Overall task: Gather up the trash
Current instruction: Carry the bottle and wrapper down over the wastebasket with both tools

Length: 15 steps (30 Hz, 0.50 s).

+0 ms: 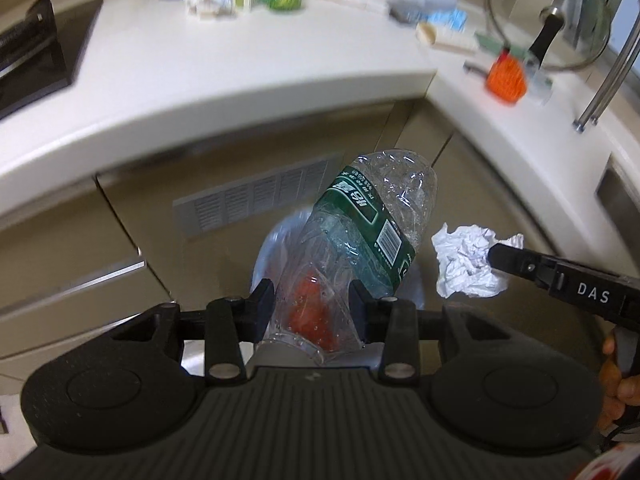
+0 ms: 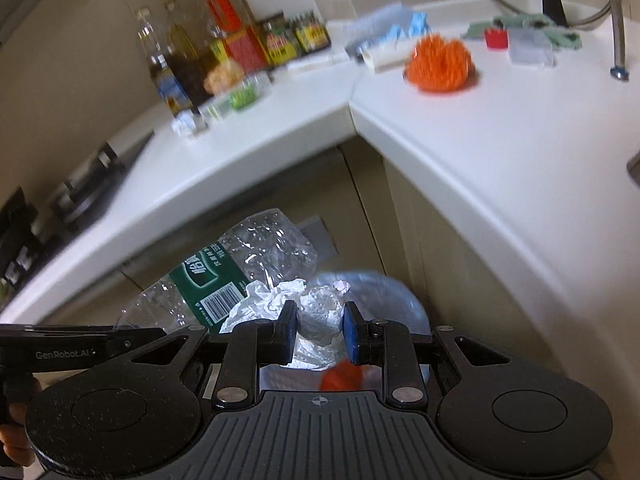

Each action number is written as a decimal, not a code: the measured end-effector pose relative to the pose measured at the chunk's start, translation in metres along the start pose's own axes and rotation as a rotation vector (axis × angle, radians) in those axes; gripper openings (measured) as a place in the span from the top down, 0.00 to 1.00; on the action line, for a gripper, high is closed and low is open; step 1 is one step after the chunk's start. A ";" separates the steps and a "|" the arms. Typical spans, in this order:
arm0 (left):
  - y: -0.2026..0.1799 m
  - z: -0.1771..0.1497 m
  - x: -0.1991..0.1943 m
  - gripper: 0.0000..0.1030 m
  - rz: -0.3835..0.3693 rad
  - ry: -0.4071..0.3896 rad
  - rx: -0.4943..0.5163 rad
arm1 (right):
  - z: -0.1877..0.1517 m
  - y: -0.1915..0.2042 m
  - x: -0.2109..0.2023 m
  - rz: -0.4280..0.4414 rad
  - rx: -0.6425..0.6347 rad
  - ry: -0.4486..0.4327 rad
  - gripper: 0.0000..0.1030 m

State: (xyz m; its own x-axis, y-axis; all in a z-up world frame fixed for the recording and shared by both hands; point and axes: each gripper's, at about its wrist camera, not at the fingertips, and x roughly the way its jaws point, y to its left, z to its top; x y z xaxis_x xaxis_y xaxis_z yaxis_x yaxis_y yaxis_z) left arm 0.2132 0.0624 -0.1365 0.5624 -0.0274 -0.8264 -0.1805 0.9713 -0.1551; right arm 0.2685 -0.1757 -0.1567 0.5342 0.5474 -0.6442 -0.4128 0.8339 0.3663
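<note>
Crushed clear bottle (image 1: 360,236), green-labelled, clamped in left gripper (image 1: 312,312); right gripper (image 2: 318,332) fingers grasp crumpled paper (image 2: 316,312) below the white worktop (image 1: 240,80) corner.

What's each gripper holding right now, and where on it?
Left gripper clamps the crushed plastic bottle at its neck end, near the red cap. Right gripper pinches the crumpled white paper around its middle.

A crushed clear bottle (image 1: 360,232) with a green label tilts beside a crumpled white paper wad (image 1: 466,262).
</note>
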 end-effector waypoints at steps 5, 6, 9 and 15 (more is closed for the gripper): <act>0.002 -0.004 0.038 0.64 0.016 0.092 0.012 | -0.013 -0.007 0.026 -0.060 0.003 0.061 0.76; 0.002 -0.004 0.047 0.64 0.020 0.111 0.012 | -0.016 -0.009 0.032 -0.077 0.001 0.073 0.76; 0.000 -0.004 0.070 0.64 0.029 0.159 0.022 | -0.021 -0.016 0.049 -0.119 0.013 0.100 0.76; -0.005 0.003 0.107 0.64 0.061 0.225 0.048 | -0.030 -0.026 0.080 -0.198 0.005 0.141 0.76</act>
State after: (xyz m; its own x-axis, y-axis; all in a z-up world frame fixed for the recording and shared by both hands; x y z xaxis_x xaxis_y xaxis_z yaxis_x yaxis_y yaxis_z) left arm 0.2763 0.0551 -0.2224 0.3565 -0.0155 -0.9342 -0.1666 0.9828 -0.0799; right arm 0.2996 -0.1557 -0.2378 0.4963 0.3587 -0.7906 -0.3069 0.9243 0.2267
